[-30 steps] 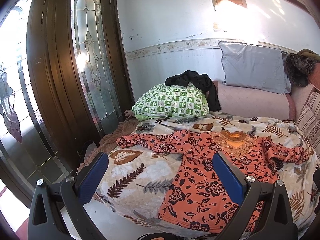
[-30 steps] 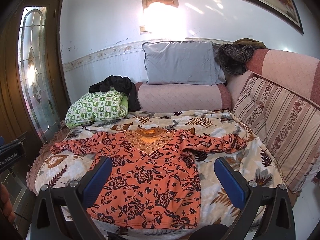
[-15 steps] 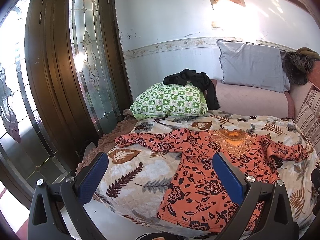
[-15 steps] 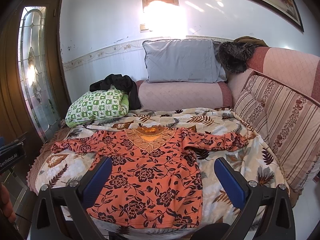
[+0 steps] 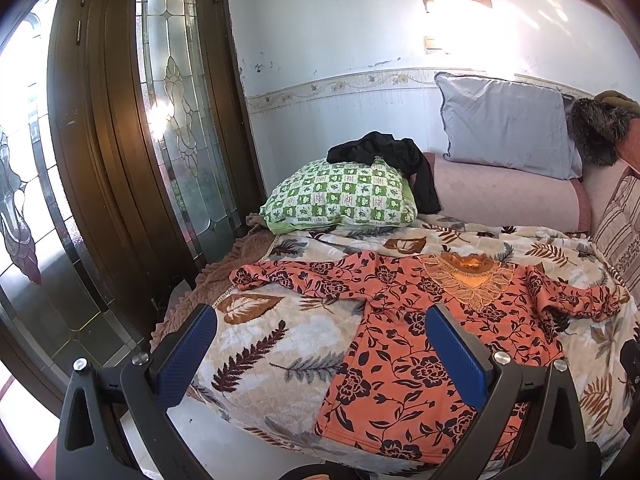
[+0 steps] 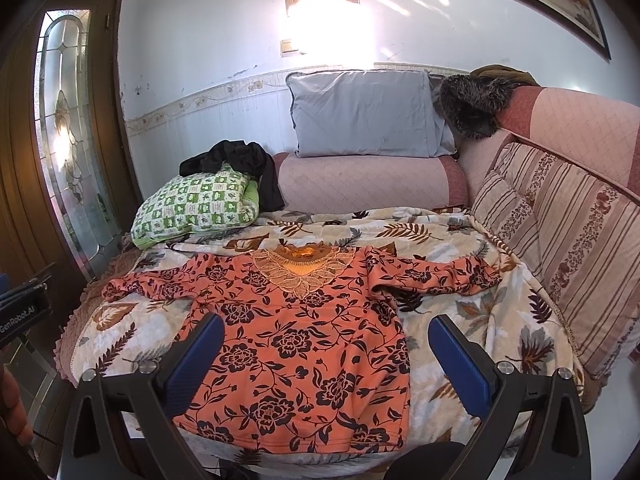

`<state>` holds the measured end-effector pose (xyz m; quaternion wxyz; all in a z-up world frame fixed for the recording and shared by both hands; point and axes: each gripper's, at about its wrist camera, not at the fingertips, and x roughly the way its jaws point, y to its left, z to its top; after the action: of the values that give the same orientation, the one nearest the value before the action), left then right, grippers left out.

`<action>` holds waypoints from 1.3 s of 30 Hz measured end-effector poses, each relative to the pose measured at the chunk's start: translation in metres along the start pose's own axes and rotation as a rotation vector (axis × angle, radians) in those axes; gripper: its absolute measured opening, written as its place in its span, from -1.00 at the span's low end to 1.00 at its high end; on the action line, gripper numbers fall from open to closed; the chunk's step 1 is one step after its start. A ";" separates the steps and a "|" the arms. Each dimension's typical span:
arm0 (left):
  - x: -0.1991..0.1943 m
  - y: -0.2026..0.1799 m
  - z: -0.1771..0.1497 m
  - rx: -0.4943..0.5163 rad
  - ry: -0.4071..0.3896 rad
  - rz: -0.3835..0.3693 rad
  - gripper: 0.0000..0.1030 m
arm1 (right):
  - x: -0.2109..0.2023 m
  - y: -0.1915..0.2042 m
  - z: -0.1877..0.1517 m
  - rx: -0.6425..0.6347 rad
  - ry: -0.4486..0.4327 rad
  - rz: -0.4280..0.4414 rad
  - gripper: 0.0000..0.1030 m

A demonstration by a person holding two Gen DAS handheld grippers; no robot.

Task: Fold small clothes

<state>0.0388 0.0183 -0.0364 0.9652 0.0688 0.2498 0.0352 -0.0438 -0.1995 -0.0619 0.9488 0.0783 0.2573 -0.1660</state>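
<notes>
An orange long-sleeved top with a black flower print (image 5: 404, 344) lies flat, front up, sleeves spread, on a leaf-patterned blanket (image 5: 280, 344); it also shows in the right wrist view (image 6: 296, 332). Its neck has a lace yoke (image 6: 302, 270). My left gripper (image 5: 320, 340) is open and empty, held above the near edge of the bed, over the top's left side. My right gripper (image 6: 326, 344) is open and empty, above the top's hem.
A green checked pillow (image 6: 196, 208) with a black garment (image 6: 240, 164) lies at the back left. A grey pillow (image 6: 364, 114) leans on the wall. Striped cushions (image 6: 568, 248) line the right side. A glazed wooden door (image 5: 120, 160) stands left.
Both grippers have lifted or tilted slightly, so the bed sits a little lower and nearer in view. The top has not moved and both stay open.
</notes>
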 end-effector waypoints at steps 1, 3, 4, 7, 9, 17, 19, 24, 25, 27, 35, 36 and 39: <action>0.000 0.000 0.000 0.001 0.001 0.001 1.00 | 0.001 0.000 0.000 0.000 0.002 0.001 1.00; 0.001 0.000 0.000 0.001 0.000 0.001 1.00 | 0.003 0.000 0.000 0.000 0.005 0.003 1.00; 0.001 0.000 0.000 0.000 0.000 0.000 1.00 | 0.004 0.000 0.000 -0.001 0.006 0.003 1.00; 0.002 0.001 0.000 0.000 0.001 0.001 1.00 | 0.006 -0.001 0.000 0.000 0.010 0.006 1.00; 0.002 0.000 0.000 0.001 0.001 0.001 1.00 | 0.008 -0.001 0.000 0.001 0.014 0.010 1.00; 0.005 0.004 0.000 0.000 0.000 0.003 1.00 | 0.013 0.001 0.002 -0.006 0.018 0.019 1.00; 0.008 0.007 0.001 0.000 0.001 0.005 1.00 | 0.014 0.002 0.002 -0.006 0.020 0.022 1.00; 0.011 0.008 0.001 0.001 0.007 0.011 1.00 | 0.015 0.003 0.001 -0.008 0.024 0.025 1.00; 0.012 0.007 0.001 0.003 0.009 0.013 1.00 | 0.015 0.003 0.000 -0.008 0.025 0.026 1.00; 0.015 0.006 0.000 0.007 0.013 0.014 1.00 | 0.017 0.001 -0.001 -0.004 0.030 0.025 1.00; 0.058 -0.031 0.005 0.010 0.098 -0.087 1.00 | 0.055 -0.063 0.004 0.113 0.024 0.074 1.00; 0.072 -0.042 0.010 0.019 0.110 -0.109 1.00 | 0.068 -0.080 0.005 0.145 0.040 0.084 1.00; 0.118 -0.090 0.032 0.082 0.142 -0.118 1.00 | 0.112 -0.142 0.002 0.316 0.114 0.127 1.00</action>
<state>0.1603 -0.0626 -0.0786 0.9418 0.0908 0.3225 -0.0272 -0.0024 -0.3628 -0.1262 0.9172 0.2516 0.2757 -0.1392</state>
